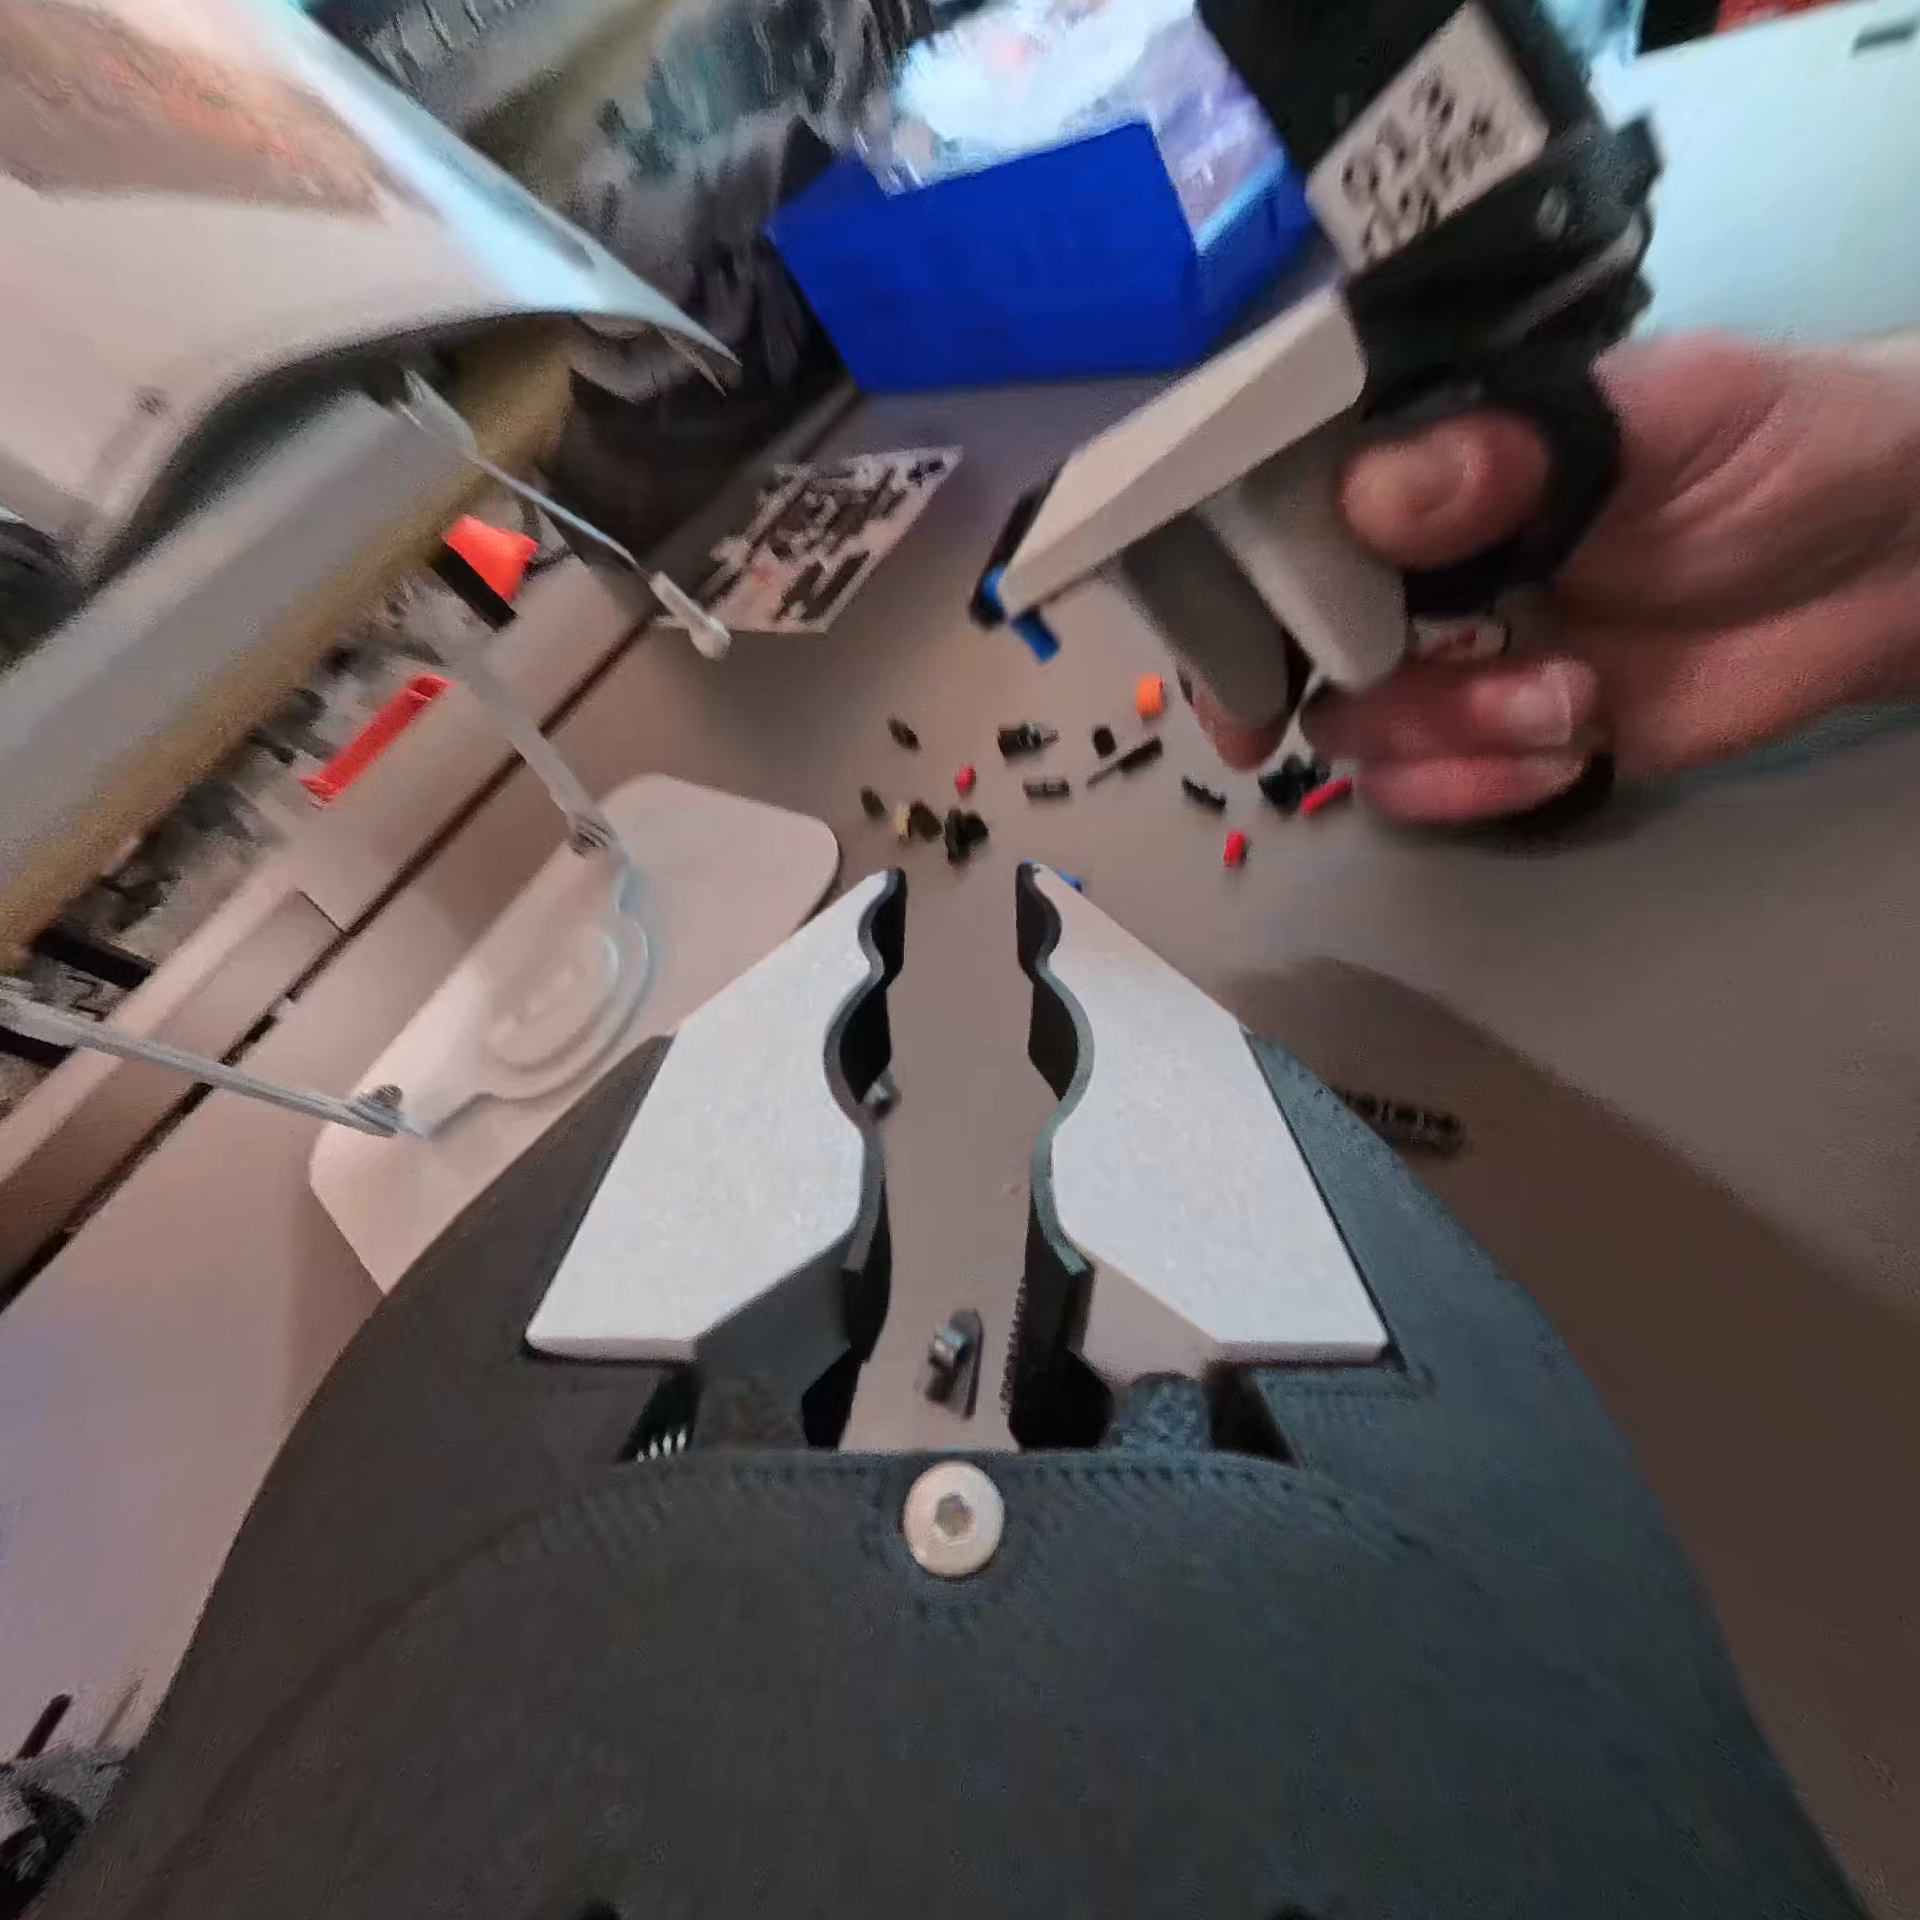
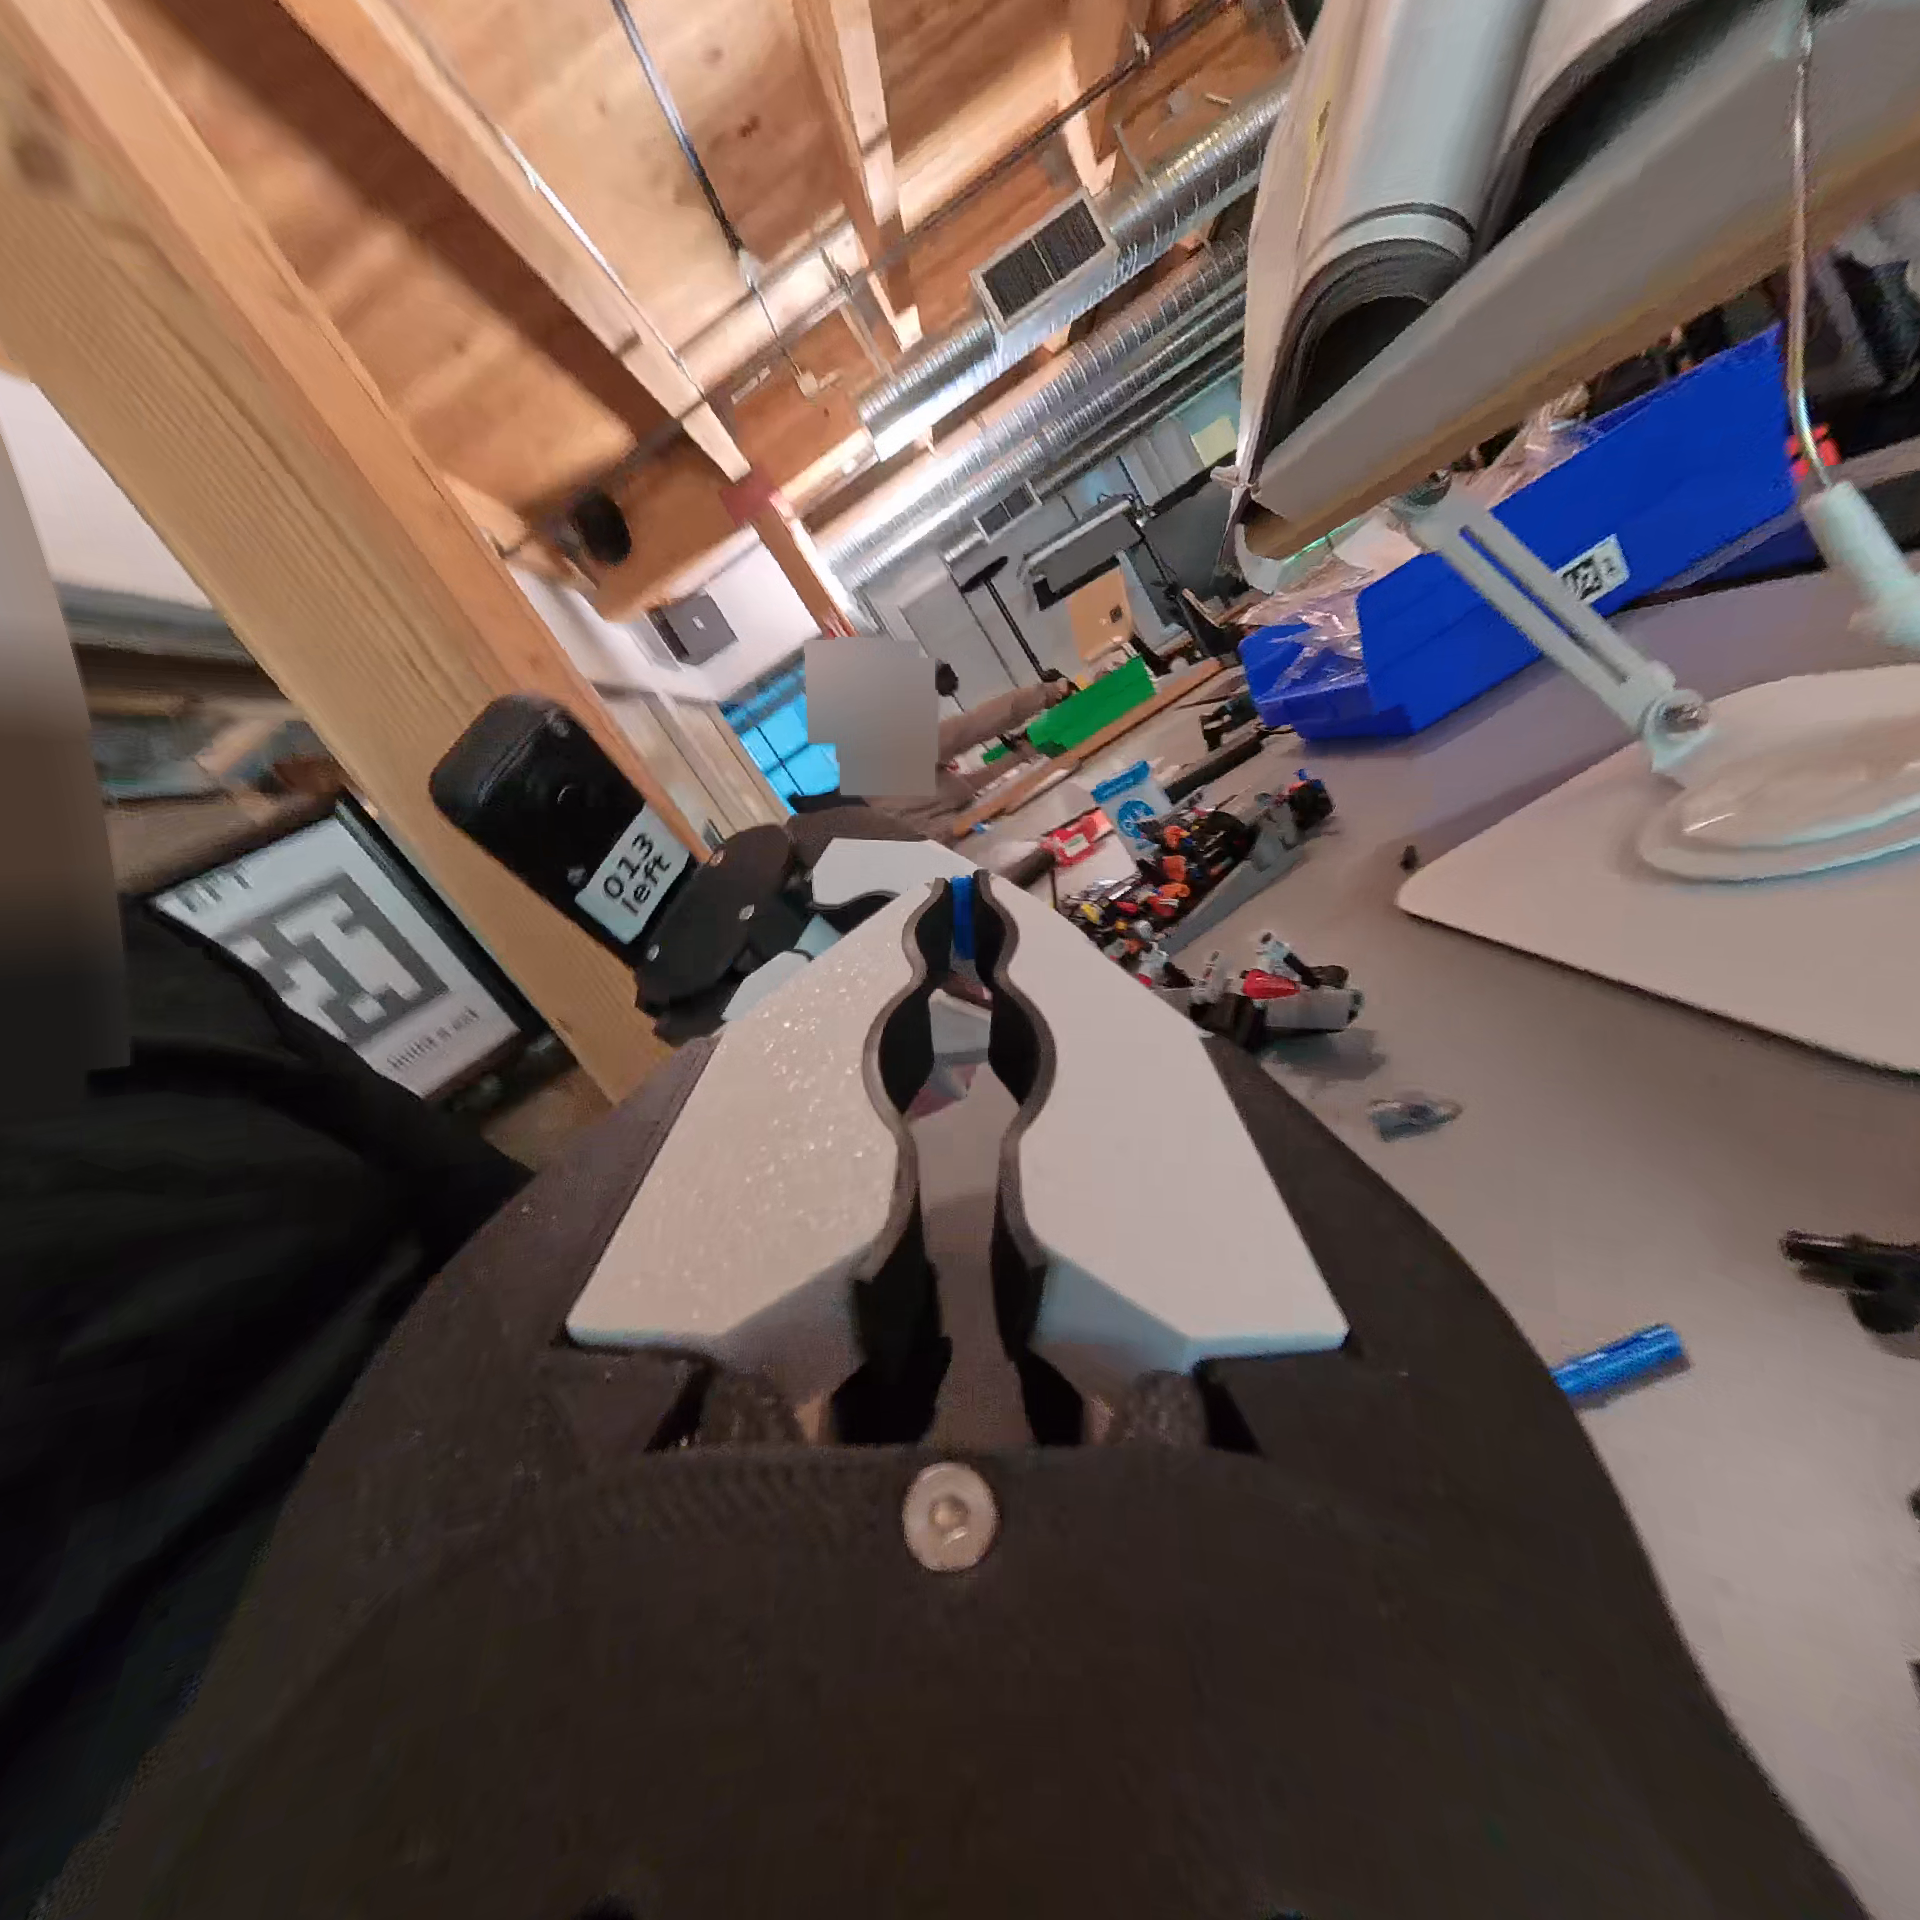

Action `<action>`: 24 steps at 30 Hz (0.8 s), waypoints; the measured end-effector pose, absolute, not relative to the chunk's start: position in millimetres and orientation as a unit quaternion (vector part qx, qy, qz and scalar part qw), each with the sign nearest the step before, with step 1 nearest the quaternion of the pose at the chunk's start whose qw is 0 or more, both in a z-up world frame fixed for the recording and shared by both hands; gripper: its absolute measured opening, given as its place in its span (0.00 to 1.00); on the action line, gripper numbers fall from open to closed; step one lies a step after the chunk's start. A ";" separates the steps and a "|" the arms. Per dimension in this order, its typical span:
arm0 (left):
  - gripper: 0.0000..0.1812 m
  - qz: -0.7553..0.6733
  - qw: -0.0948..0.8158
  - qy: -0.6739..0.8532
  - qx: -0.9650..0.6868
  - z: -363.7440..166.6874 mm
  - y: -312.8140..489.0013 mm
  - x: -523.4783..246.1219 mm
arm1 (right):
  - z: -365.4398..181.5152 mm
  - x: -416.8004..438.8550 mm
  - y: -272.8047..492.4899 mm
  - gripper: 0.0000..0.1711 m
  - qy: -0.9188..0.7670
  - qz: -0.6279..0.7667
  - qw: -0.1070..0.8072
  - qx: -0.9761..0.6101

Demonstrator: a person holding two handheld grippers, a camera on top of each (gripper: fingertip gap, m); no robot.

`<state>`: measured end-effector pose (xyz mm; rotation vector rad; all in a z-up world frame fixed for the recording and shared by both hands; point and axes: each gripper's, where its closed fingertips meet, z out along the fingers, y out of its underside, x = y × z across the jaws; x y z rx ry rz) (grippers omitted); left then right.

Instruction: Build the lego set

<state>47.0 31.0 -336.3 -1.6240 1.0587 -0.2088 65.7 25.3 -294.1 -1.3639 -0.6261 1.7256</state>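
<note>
Loose small lego pieces (image 1: 1049,769), black, red and orange, are scattered on the grey desk (image 1: 1455,935) ahead of the left gripper (image 1: 961,883). The left gripper is seen with its two white, black-lined fingers spread apart and nothing held between them; its tips hover just above the desk near the scattered pieces.

The right gripper (image 2: 964,902) is clenched on a small blue lego piece (image 2: 963,914), which is pinched at the very tips of its white fingers. In the left wrist view the same right gripper (image 1: 1013,608) is held by a person's hand (image 1: 1621,592) above the desk, beyond the scattered pieces, with the blue lego piece (image 1: 1023,623) visible at its tip.

A partly built lego assembly (image 2: 1278,992) in grey, black and red lies on the desk beyond the right gripper, with a further pile of mixed pieces (image 2: 1174,862) behind it. A loose blue pin-shaped piece (image 2: 1616,1361) lies on the desk to the right.

An open instruction booklet (image 2: 1382,208) is carried on a white stand (image 2: 1704,873) with a flat base. A blue plastic bin (image 1: 997,260) stands at the far side of the desk.
</note>
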 end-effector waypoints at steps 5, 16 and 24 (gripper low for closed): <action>0.11 -0.074 0.636 0.409 -0.650 -304.1 27.0 66.5 | -284.8 62.9 30.2 0.00 -0.193 0.733 0.377 -0.532; 0.05 -0.022 0.675 0.367 -0.639 -292.2 38.9 58.9 | -280.8 47.0 36.2 0.01 -0.195 0.720 0.399 -0.534; 0.07 -0.030 0.680 0.373 -0.630 -290.1 41.7 45.3 | -283.7 31.9 48.8 0.00 -0.294 0.629 0.405 -0.595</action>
